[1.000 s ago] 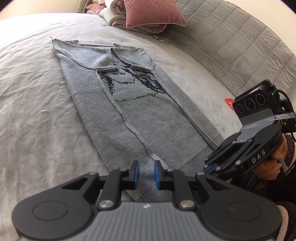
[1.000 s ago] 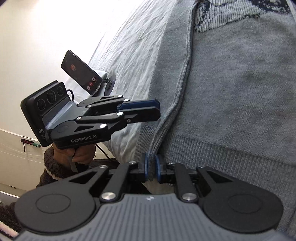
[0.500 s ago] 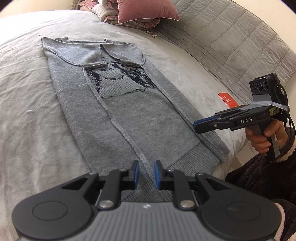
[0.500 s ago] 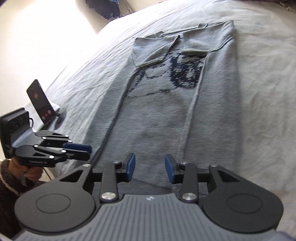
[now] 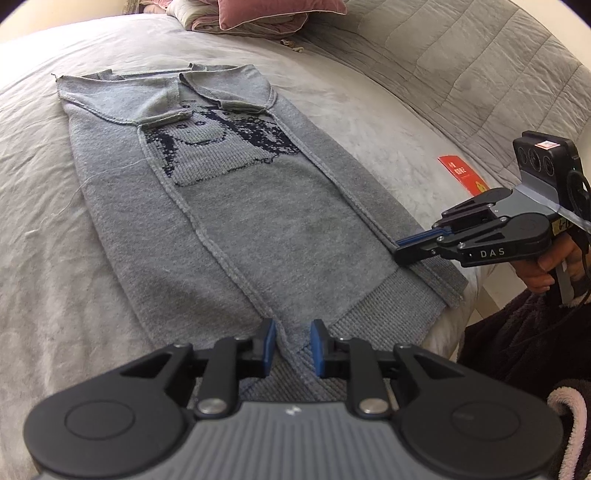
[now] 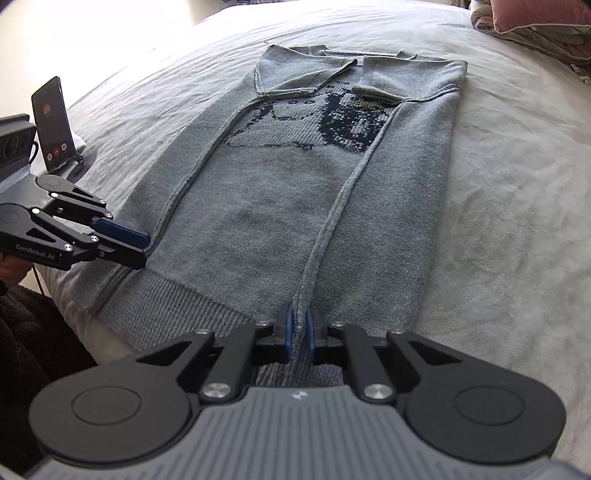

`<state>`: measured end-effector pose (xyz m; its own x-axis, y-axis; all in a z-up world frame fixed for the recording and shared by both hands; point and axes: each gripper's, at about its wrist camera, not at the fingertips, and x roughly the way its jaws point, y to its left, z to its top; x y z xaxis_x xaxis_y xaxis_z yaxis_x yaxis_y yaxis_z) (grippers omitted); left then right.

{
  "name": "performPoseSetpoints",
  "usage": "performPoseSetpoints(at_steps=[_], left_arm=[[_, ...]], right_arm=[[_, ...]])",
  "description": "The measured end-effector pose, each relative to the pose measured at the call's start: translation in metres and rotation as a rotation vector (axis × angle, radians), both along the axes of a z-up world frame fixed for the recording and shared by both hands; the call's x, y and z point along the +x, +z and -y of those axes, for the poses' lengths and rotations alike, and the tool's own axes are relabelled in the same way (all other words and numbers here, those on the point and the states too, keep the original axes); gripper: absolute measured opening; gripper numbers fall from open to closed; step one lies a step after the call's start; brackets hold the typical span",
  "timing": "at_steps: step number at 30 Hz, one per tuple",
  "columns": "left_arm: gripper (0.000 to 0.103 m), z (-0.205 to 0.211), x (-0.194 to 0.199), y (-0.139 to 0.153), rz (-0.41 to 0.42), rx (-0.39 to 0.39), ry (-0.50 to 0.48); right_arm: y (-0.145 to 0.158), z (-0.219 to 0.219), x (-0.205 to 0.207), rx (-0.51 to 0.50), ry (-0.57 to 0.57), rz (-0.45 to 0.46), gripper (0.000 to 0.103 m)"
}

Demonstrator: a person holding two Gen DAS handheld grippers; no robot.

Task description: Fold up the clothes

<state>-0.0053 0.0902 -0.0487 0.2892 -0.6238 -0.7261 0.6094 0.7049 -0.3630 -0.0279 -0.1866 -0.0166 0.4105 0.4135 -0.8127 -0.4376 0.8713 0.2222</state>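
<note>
Grey knitted sweater (image 5: 236, 206) is lying flat on the bed (image 5: 55, 258), already narrowed into a long strip with both sides turned in over the front. Its long axis is running away from the person: ribbed hem (image 6: 192, 306) at the near bed edge, collar (image 5: 192, 79) at the far end, towards the pink pillow (image 5: 280, 13).

Left gripper (image 5: 291, 349) is sitting at the hem, over the near-left folded seam. Jaws are narrow and opening slightly; the raised seam is lying between the blue pads, but a gap is showing on each side, so not a pinch. In the right wrist view the same gripper (image 6: 142, 249) is pointing in at the hem's left corner.

Right gripper (image 6: 297, 336) is at the hem on the other seam. Jaws are closing; the pads are nearly together with the seam ridge squeezed between them, so it is reading as a pinch on the sweater.

Judgement: the coming step is probably the lengthwise fold, hem carried up towards the collar. Both hands are at the hem end, well apart from the collar, so the travel is along the long axis, directly ahead of both jaws. Left needs a firm hold first, or the hem will be lifting unevenly.

Phone on a stand (image 6: 51, 122) and red card (image 5: 463, 173) are both lying clear of the sweater.
</note>
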Motion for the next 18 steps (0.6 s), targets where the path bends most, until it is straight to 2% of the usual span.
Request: performPoseSetpoints(at_steps=[3,6,12,18], left_arm=[[0.020,0.003,-0.002,-0.001,0.000,0.000,-0.018],[0.022,0.004,-0.005,-0.001,0.008,0.017,-0.034],[0.025,-0.005,-0.018,0.004,0.003,0.006,-0.077],[0.025,-0.011,-0.038,0.007,0.015,0.011,-0.150]], right_arm=[[0.002,0.005,0.001,0.039,-0.003,-0.028,0.011],[-0.003,0.004,0.001,0.043,0.018,-0.065,0.018],[0.001,0.007,-0.008,0.084,0.069,-0.111,0.019],[0.003,0.008,-0.021,0.059,0.126,-0.133,0.019]])
